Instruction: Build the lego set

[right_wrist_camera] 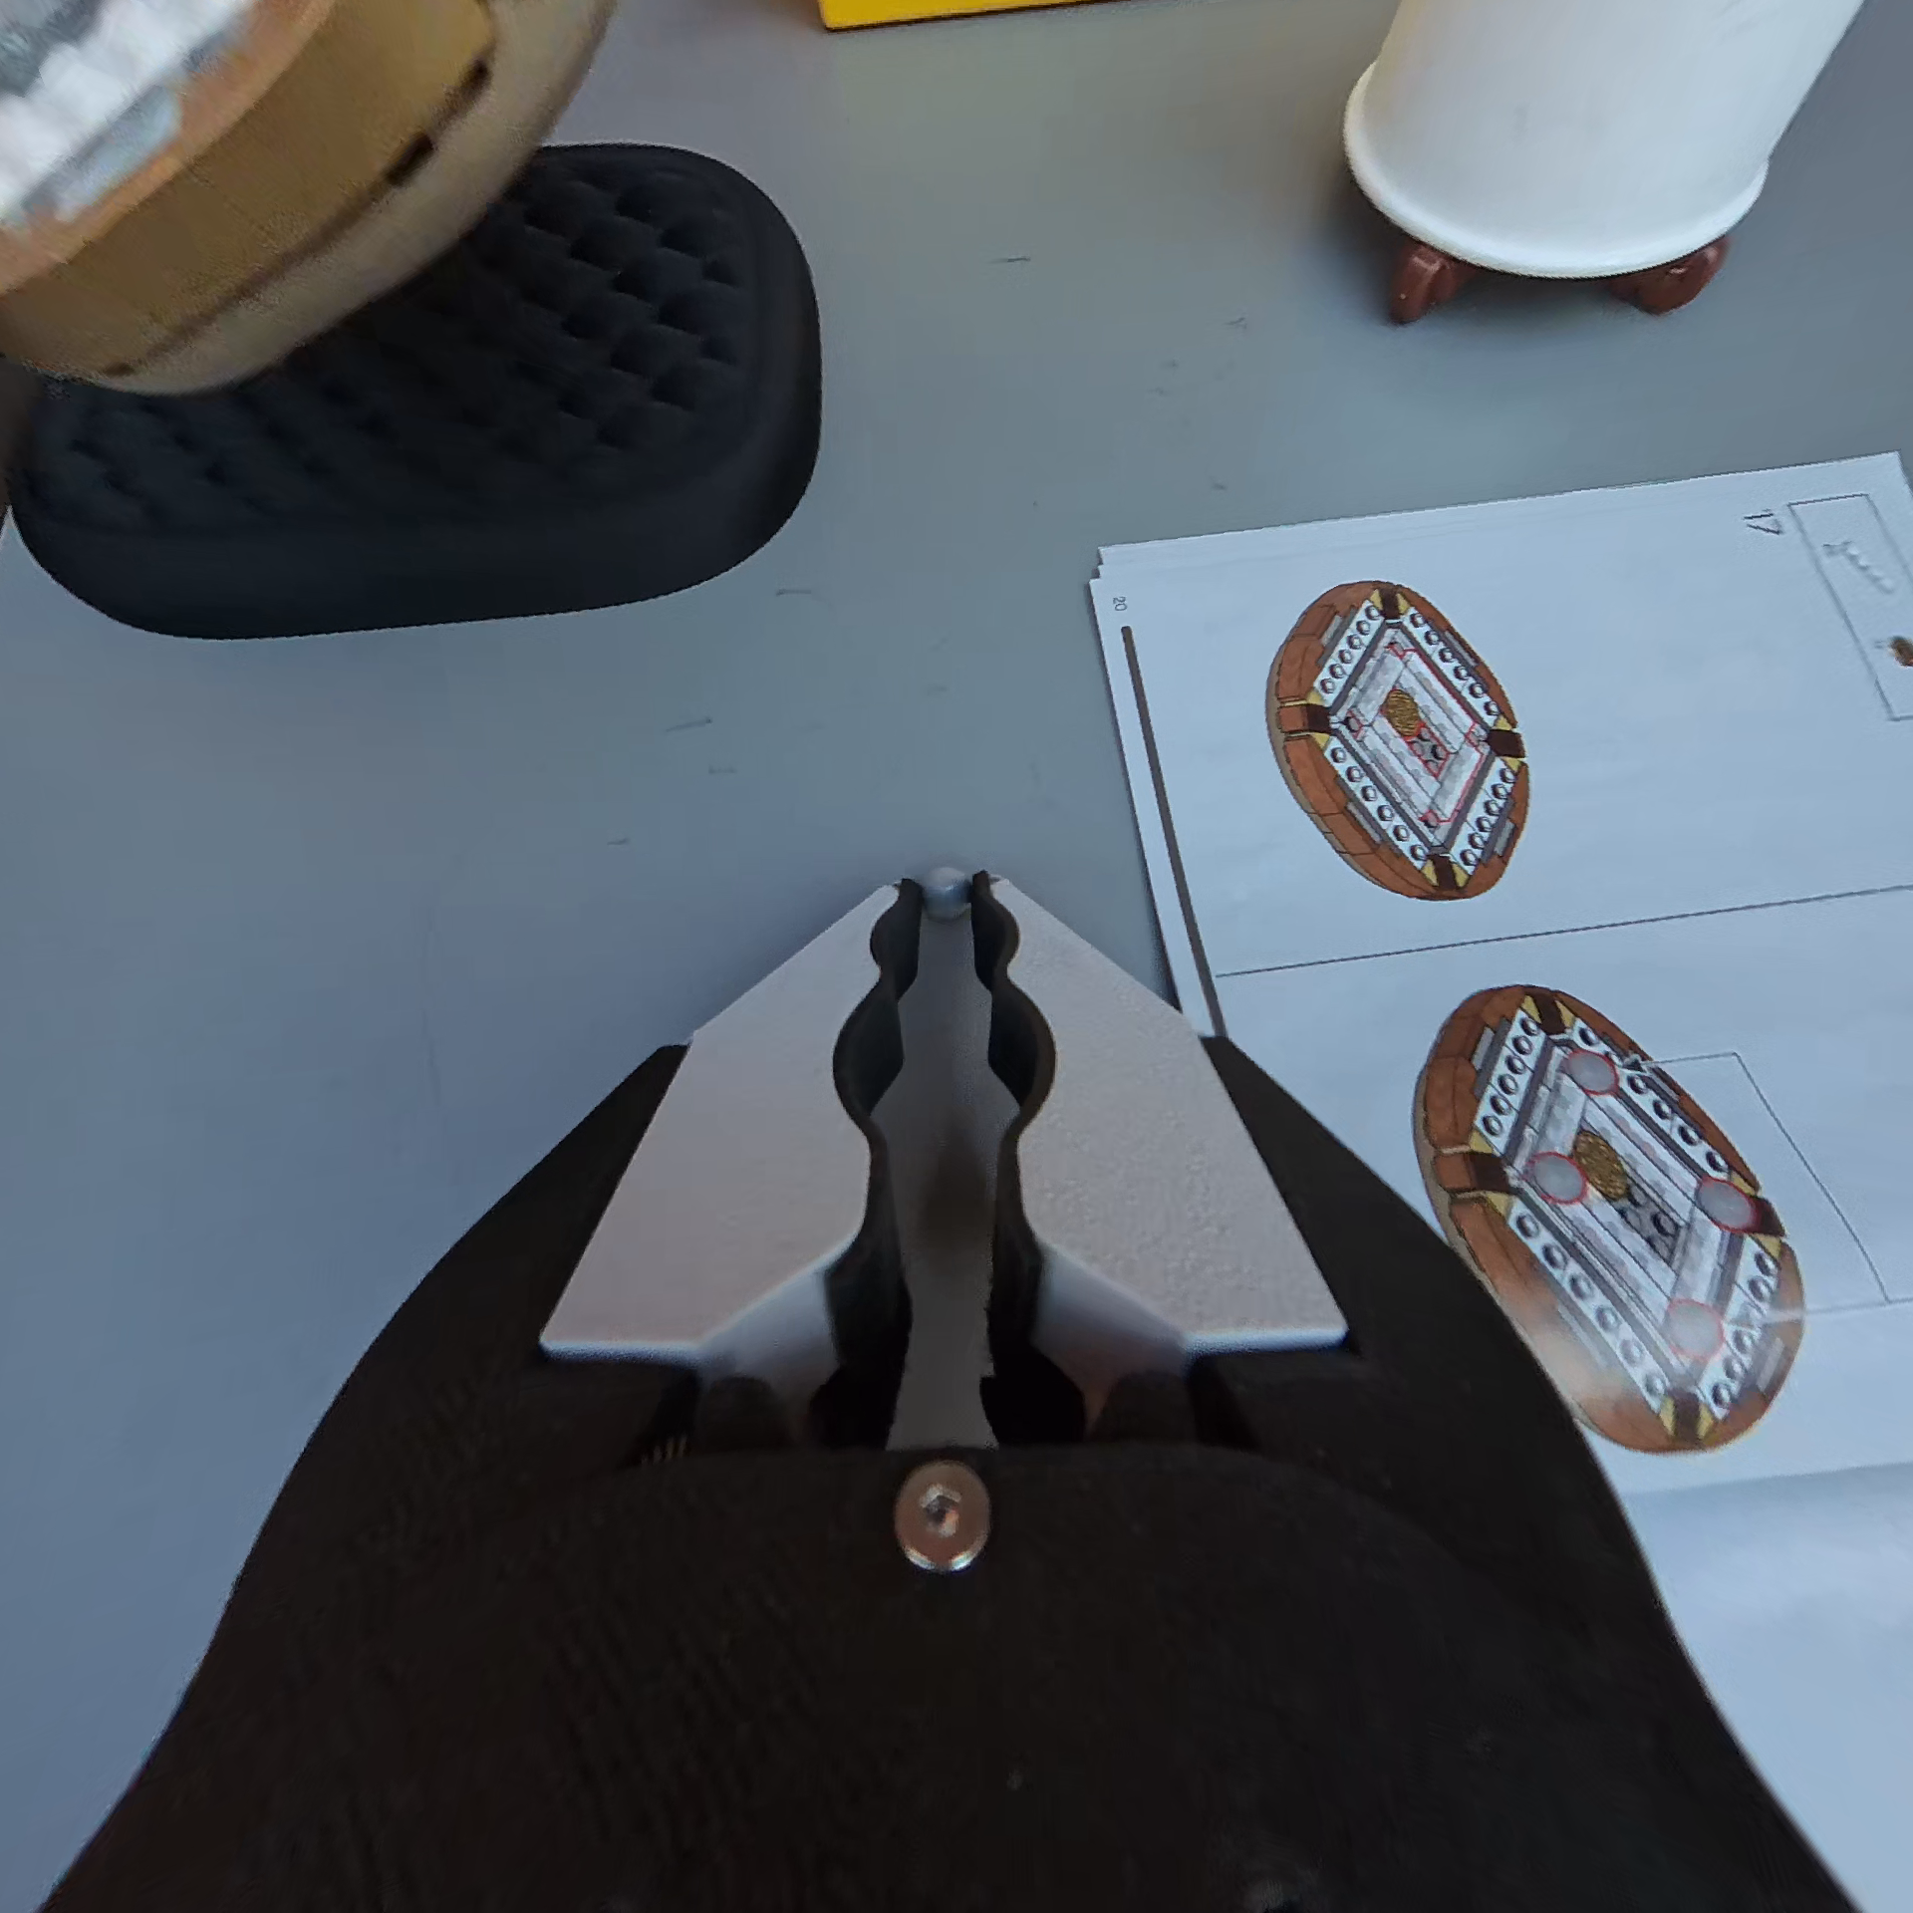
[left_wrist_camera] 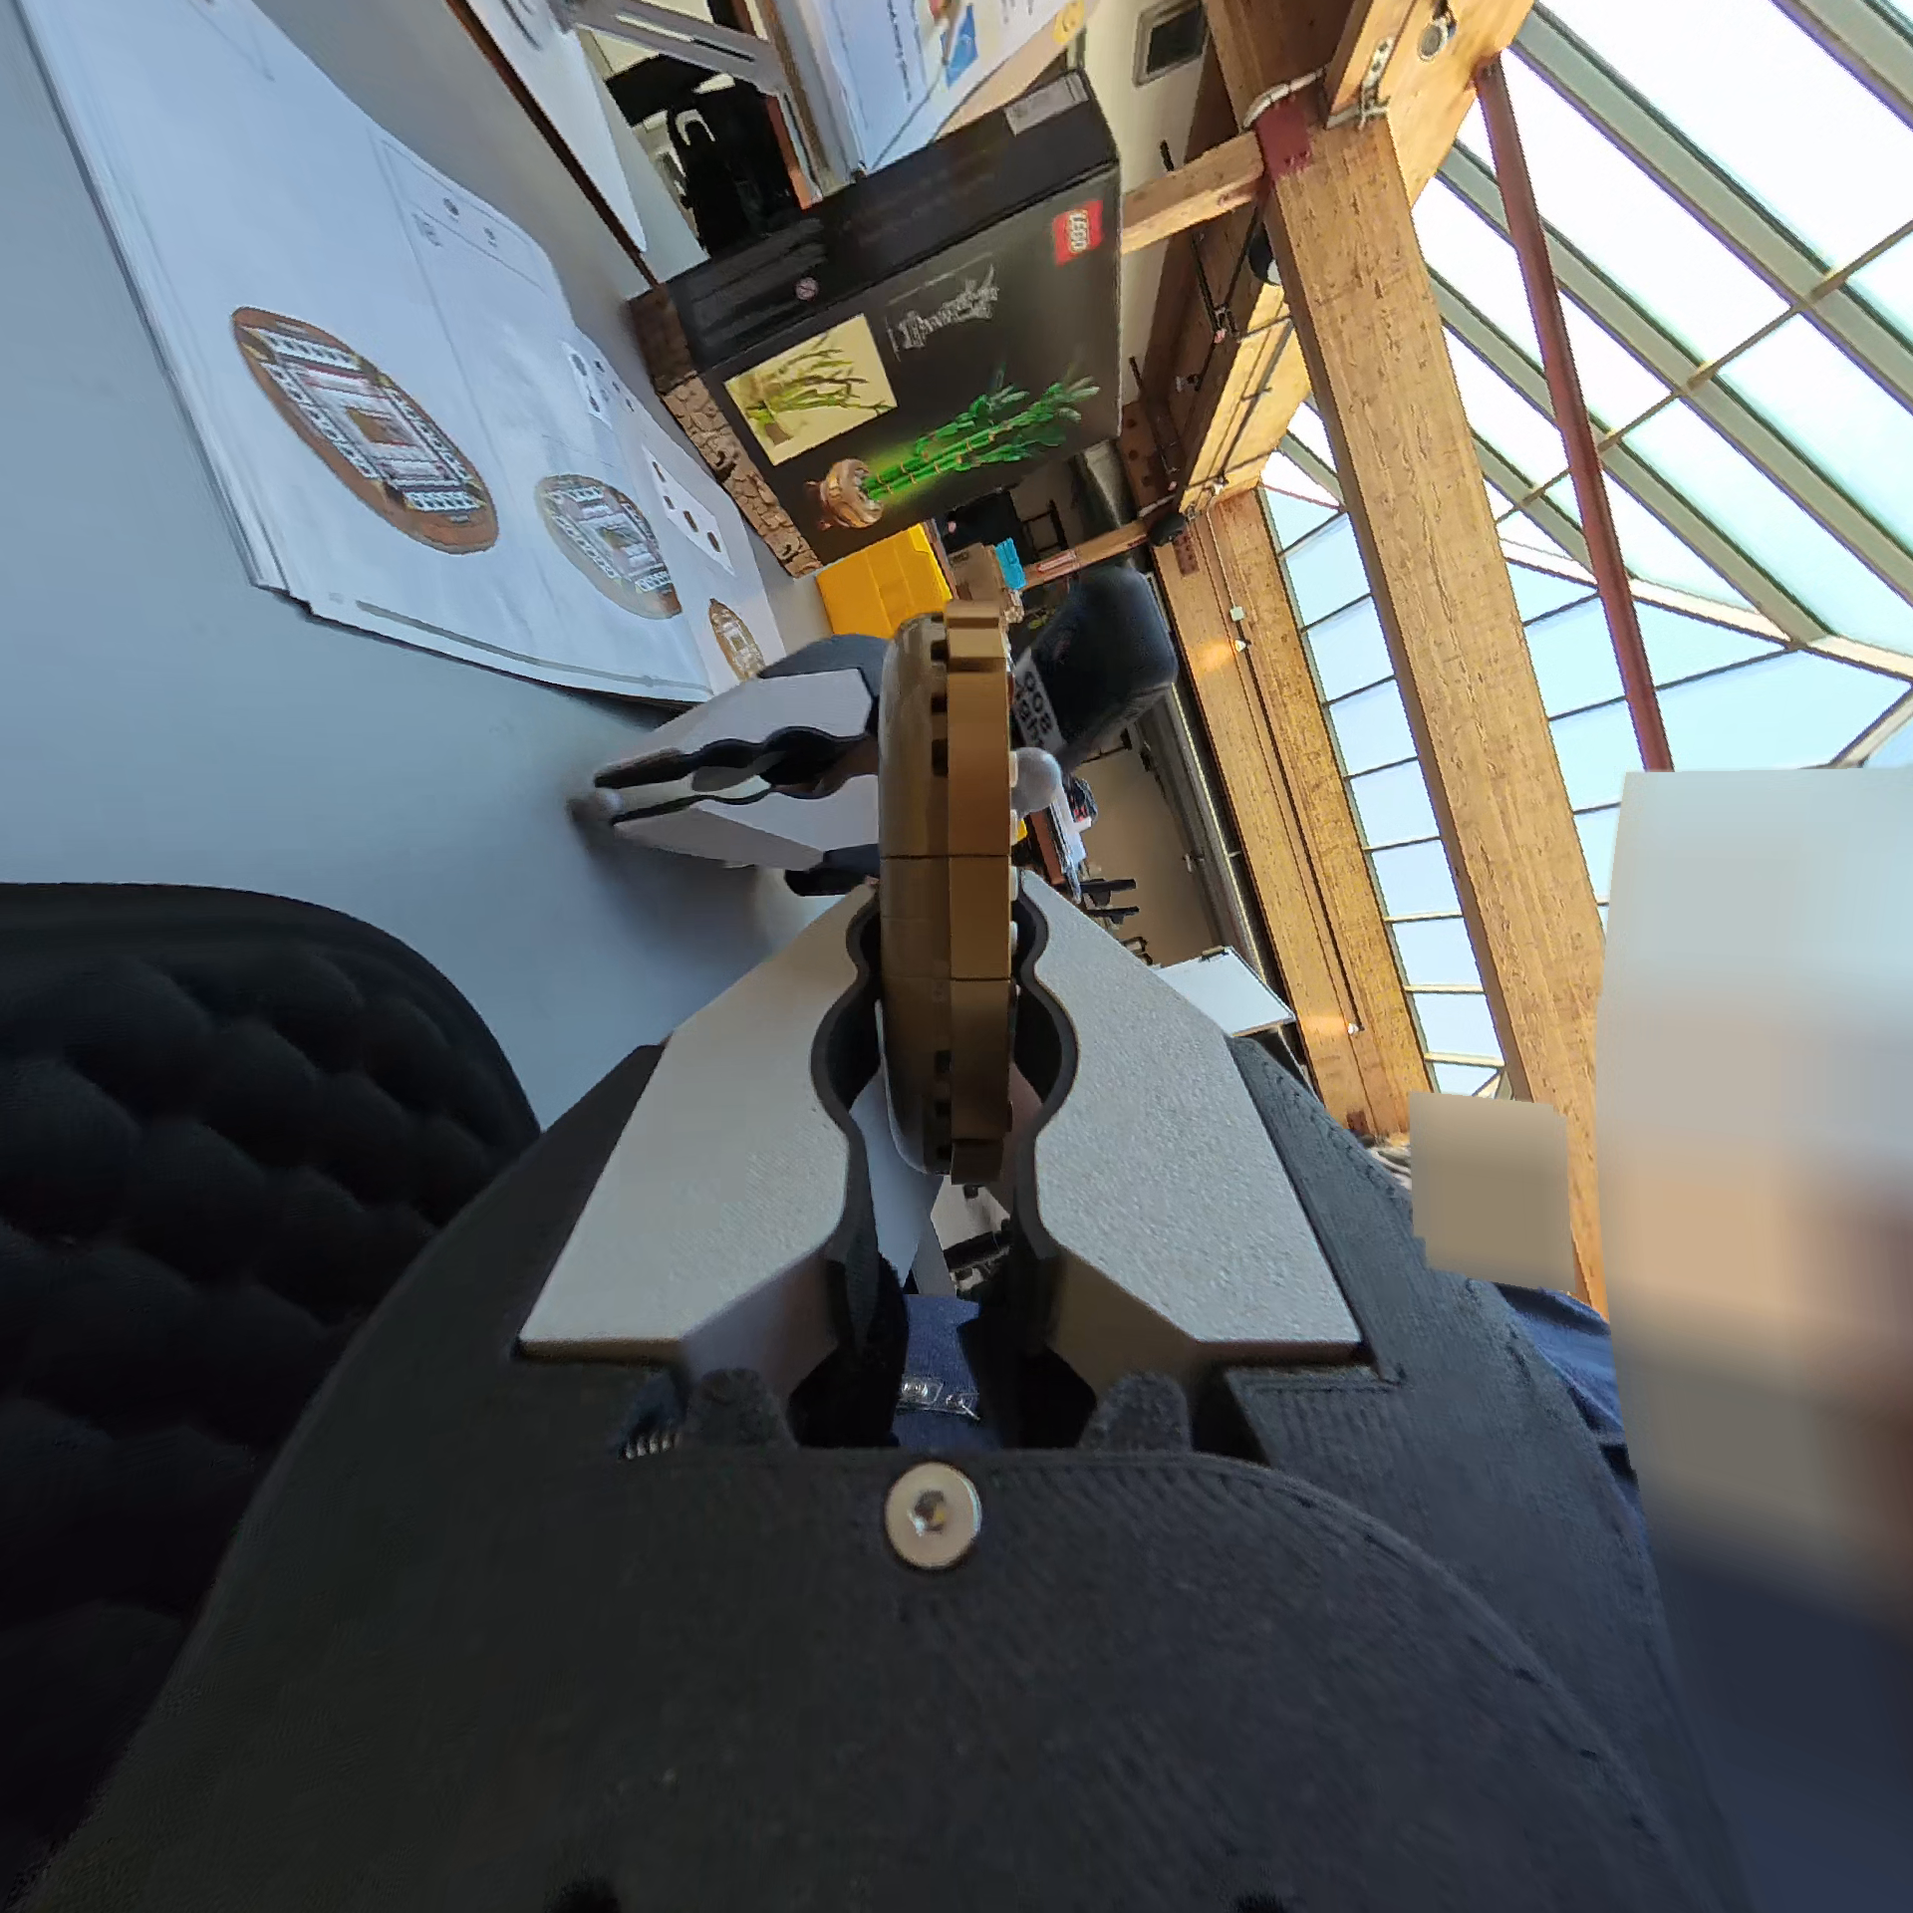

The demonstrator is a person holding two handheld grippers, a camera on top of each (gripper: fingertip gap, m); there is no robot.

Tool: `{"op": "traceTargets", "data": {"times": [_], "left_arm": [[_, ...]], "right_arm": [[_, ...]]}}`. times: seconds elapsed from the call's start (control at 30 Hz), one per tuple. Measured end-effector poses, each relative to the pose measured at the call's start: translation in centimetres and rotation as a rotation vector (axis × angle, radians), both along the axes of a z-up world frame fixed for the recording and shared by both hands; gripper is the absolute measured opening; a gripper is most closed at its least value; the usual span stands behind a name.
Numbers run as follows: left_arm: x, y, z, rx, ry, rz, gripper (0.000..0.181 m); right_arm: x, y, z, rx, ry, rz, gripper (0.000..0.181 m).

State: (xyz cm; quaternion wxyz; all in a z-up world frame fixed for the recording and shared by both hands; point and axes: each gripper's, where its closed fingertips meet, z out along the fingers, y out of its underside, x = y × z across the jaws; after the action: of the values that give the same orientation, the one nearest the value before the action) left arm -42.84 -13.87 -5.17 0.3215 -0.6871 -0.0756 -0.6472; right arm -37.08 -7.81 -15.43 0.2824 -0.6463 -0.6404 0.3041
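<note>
My left gripper (left_wrist_camera: 944, 911) is shut on the tan round lego base (left_wrist_camera: 947, 828), gripping its rim and holding it on edge above the grey table (left_wrist_camera: 259, 766). The base also shows blurred at the top left of the right wrist view (right_wrist_camera: 207, 197). My right gripper (right_wrist_camera: 944, 888) is shut on a small light grey round lego piece (right_wrist_camera: 944, 892) at its fingertips, low on the table. It also shows in the left wrist view (left_wrist_camera: 621, 802), just left of the base, with the piece (left_wrist_camera: 598, 805) at its tips.
An open instruction booklet (right_wrist_camera: 1553, 932) lies right of my right gripper. A black quilted pad (right_wrist_camera: 435, 414) lies at the left. A white paper cup (right_wrist_camera: 1553, 135) stands upside down over brown pieces. The black lego box (left_wrist_camera: 911, 311) and a yellow bin (left_wrist_camera: 890, 580) stand beyond. The left gripper's tips are roughly 15 cm from the right gripper's.
</note>
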Motion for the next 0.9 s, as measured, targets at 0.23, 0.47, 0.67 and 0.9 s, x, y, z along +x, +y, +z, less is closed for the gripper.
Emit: {"op": "traceTargets", "data": {"times": [0.23,0.47,0.67,0.9], "left_arm": [[1.4,1.0,-1.3,-0.044,0.035,-0.014,0.020],[2.8,2.0,-1.1,-0.057,0.034,-0.039,0.020],[3.1,1.9,-1.1,-0.074,0.003,-0.040,0.020],[3.3,1.8,-1.2,-0.088,-0.037,-0.045,0.020]], "right_arm": [[-0.7,-4.4,11.5,0.057,0.339,-0.011,0.009],[-1.8,-7.0,10.6,0.203,0.150,0.092,0.009],[-2.0,-7.0,9.7,0.210,0.110,0.098,0.009],[-1.5,-6.9,9.6,0.223,0.075,0.104,0.009]]}}
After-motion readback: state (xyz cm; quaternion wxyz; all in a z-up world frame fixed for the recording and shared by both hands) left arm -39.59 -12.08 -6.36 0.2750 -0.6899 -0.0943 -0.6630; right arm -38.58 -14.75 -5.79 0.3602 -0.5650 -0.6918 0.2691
